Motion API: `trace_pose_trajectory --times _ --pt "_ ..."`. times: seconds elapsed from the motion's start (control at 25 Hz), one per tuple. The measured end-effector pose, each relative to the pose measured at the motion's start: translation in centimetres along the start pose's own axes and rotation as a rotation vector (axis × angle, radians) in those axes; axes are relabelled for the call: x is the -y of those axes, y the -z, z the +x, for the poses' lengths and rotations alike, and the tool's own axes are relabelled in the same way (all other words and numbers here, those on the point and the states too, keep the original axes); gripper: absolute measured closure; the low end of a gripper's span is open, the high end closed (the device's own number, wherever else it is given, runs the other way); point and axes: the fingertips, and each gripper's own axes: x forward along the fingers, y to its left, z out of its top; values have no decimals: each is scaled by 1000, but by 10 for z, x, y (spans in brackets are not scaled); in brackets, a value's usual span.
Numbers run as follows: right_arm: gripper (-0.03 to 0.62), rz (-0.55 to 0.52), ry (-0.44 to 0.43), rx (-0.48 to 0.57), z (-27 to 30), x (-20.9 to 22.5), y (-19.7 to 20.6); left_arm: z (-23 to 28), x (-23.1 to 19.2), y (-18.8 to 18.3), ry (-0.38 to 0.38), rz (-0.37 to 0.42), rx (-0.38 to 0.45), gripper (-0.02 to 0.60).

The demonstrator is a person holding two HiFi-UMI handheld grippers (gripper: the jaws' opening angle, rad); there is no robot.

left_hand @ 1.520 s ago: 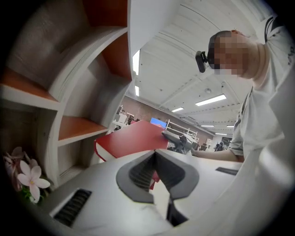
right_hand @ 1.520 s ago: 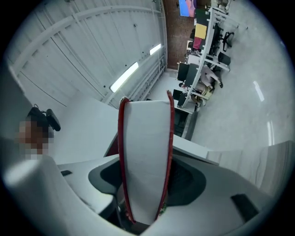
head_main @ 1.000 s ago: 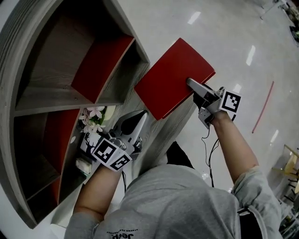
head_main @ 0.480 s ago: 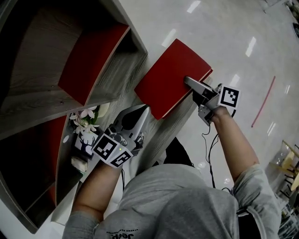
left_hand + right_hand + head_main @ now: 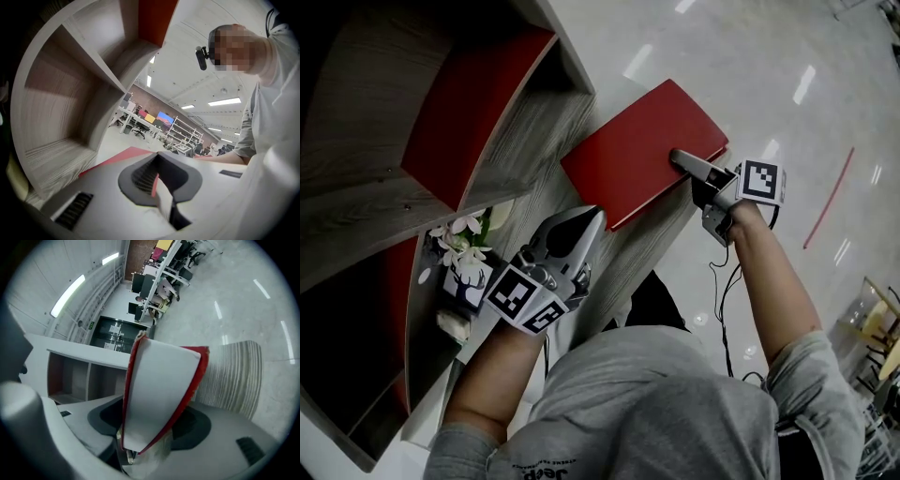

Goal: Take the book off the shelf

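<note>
Your right gripper (image 5: 682, 161) has the red book (image 5: 633, 155) between its jaws. The pads press both covers, though those jaws have just been easing wider. The book is out of the compartments of the shelf (image 5: 356, 202), lying tilted against its grey wood outer edge. Your left gripper (image 5: 586, 223) hovers just below, jaws together, nothing in them.

Right of the shelf (image 5: 539, 141), open floor (image 5: 787, 56) leaves wide passage. The red book (image 5: 637, 155) crowds the shelf's front edge, and flowers (image 5: 461, 234) block a lower compartment.
</note>
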Motion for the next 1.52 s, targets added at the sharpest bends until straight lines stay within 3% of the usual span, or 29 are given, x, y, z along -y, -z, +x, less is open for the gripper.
trace_pose_trajectory --times 0.16,0.44,0.52,0.6,0.68,1.2,1.52 --pt "278 15 56 -15 3 6 3 0 1 3 0 -11 -2 566" --pt "211 -138 248 -7 1 31 -3 0 2 6 4 -17 -11 566" --pt "190 -249 360 6 -3 41 -8 -1 1 5 3 -19 -12 566" --pt "168 -456 500 18 -7 46 -17 -2 1 4 2 -18 -12 566" --pt "168 -621 578 25 -8 41 -25 -3 1 2 2 -17 -11 566" --pt "169 -624 577 34 -6 40 -27 -7 1 2 -7 -19 2 566" --pt "172 -729 601 56 -19 11 -27 -19 6 -12 -30 -9 35 566"
